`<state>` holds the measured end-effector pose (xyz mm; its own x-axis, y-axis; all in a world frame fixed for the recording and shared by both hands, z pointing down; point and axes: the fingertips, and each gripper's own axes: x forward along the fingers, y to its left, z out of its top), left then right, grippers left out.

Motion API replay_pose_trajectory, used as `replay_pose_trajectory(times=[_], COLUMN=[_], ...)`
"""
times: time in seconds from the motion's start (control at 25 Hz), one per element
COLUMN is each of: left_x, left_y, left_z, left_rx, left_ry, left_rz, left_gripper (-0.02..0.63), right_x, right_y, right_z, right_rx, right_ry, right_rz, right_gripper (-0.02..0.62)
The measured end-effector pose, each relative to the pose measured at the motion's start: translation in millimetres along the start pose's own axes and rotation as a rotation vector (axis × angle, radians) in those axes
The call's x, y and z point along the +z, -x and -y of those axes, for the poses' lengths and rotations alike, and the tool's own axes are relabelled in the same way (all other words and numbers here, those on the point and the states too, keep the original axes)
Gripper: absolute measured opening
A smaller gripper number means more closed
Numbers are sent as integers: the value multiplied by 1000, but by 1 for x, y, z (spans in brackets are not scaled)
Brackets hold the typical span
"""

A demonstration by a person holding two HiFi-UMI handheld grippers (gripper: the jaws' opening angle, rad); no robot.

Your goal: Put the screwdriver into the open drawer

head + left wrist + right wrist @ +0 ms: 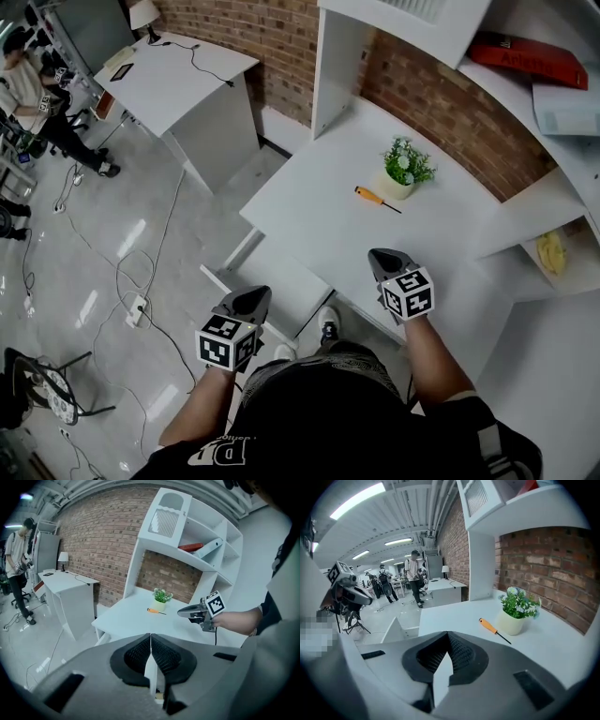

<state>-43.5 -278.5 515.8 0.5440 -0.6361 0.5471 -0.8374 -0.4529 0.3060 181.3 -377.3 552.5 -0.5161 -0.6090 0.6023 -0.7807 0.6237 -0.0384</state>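
Note:
A screwdriver (pixel 375 199) with an orange handle lies on the white desk (pixel 319 216), just in front of a small potted plant (pixel 405 169). It also shows in the left gripper view as the screwdriver (pixel 154 611) and in the right gripper view as the screwdriver (pixel 492 629). The open drawer (pixel 272 277) juts from the desk's front left. My right gripper (pixel 384 261) hovers over the desk's near edge, shut and empty, short of the screwdriver. My left gripper (pixel 251 300) is shut and empty, off the desk beside the drawer.
White shelves (pixel 553 141) rise at the right, with a red book (pixel 530 58) on top. A second white desk (pixel 178 80) stands at the back left. Cables and a power strip (pixel 138 307) lie on the floor. People (pixel 28 84) stand far left.

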Motion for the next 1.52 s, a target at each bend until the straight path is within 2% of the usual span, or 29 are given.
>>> replay_pose_trajectory(times=[0.2,0.32,0.48,0.84,1.04,1.2,1.52], left_x=[-1,-4,-6,-6,-9,-11,-10], left_y=[-16,-26,-36,-44,-46,-48,-49], left_z=[-13,-20,-22,-27,-32,-34,-31], left_rx=[58,93,126,192,220,239,267], left_ry=[58,88,107,145,168,179,186], left_rz=[-5,-18,-32,-48,-69,-83,-93], left_gripper=[20,20,20,20,20,20,20], right_x=[-8,-12,-11,-4,-11,-19,-44], right_y=[-35,-53,-76,-127,-150,-164,-179], right_z=[43,62,93,143,158,166,174], right_rx=[-6,-4,-20,-22,2,31,143], right_ry=[65,147,257,412,487,514,441], right_rz=[-74,-125,-167,-234,-287,-322,-419], right_gripper=[5,5,6,8,54,69,90])
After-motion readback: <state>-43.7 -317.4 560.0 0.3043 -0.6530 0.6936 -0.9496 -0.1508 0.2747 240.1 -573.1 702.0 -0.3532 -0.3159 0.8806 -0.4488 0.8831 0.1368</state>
